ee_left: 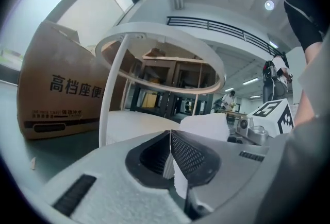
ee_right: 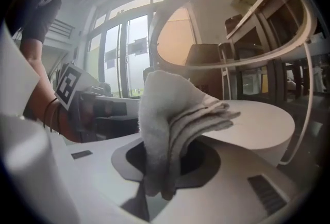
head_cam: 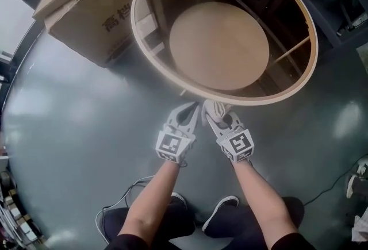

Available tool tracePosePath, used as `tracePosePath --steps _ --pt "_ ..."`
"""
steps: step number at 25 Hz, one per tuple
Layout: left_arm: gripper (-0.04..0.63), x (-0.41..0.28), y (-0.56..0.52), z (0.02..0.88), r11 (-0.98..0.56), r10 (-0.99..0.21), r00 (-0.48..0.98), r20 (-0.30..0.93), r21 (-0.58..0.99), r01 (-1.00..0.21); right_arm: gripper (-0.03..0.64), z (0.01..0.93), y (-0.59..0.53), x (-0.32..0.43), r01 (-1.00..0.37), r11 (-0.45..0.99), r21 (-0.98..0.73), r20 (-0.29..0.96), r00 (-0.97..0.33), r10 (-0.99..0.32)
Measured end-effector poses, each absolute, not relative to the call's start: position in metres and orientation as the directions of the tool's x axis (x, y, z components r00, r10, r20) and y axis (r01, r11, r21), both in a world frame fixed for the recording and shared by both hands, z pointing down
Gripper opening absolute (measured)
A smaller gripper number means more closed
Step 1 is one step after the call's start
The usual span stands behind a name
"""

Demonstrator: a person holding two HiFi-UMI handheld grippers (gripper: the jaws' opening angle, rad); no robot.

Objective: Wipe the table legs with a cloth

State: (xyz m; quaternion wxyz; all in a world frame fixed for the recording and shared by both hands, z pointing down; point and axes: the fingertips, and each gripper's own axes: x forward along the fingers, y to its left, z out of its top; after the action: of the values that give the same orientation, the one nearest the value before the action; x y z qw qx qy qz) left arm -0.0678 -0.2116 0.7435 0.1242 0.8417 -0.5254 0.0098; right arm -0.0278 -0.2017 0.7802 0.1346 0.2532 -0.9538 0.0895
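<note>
My right tool (head_cam: 217, 115) clenched on folded cloth (ee_right: 172, 115); left tool (ee_left: 170, 138) jaws together. Best press cloth flat against near table leg (ee_left: 110, 94), stroke top down, steady pressure.

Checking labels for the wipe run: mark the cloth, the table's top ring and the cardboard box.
cloth (ee_right: 167, 109), right gripper view, on the folded middle.
top ring (head_cam: 253, 99), head view, on the near edge of the rim.
cardboard box (head_cam: 92, 30), head view, on the printed side face.

Cardboard box (ee_left: 56, 91), left of frame in the left gripper view: printed characters "高档座便" on its side. Smaller print beneath is illegible.
</note>
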Motion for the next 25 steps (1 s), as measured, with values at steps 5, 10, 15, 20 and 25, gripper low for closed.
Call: tracePosePath --steps 5,10,15,20,25 --pt "0.006 -0.079 -0.221 0.775 -0.379 -0.898 0.411 0.158 0.198 -0.904 0.089 0.832 -0.208 -0.039 -0.461 0.877 -0.140 0.339 -0.854 -0.395" --pt "0.006 -0.091 -0.214 0.790 -0.341 -0.912 0.379 0.160 0.221 -0.914 0.089 0.865 -0.210 -0.049 -0.438 0.888 -0.138 0.393 -0.847 -0.357" --pt "0.006 -0.096 -0.198 0.792 -0.336 -0.913 0.372 0.170 0.206 -0.919 0.089 0.859 -0.225 -0.062 -0.371 0.926 -0.070 0.401 -0.860 -0.315" --pt "0.006 -0.110 -0.188 0.787 -0.310 -0.924 0.345 0.165 0.203 -0.929 0.089 0.858 -0.235 -0.079 -0.379 0.923 -0.074 0.390 -0.862 -0.323" --pt "0.006 -0.108 -0.185 0.780 -0.317 -0.924 0.346 0.165 0.179 -0.931 0.089 0.867 -0.245 -0.075 -0.376 0.924 -0.075 0.403 -0.859 -0.317"
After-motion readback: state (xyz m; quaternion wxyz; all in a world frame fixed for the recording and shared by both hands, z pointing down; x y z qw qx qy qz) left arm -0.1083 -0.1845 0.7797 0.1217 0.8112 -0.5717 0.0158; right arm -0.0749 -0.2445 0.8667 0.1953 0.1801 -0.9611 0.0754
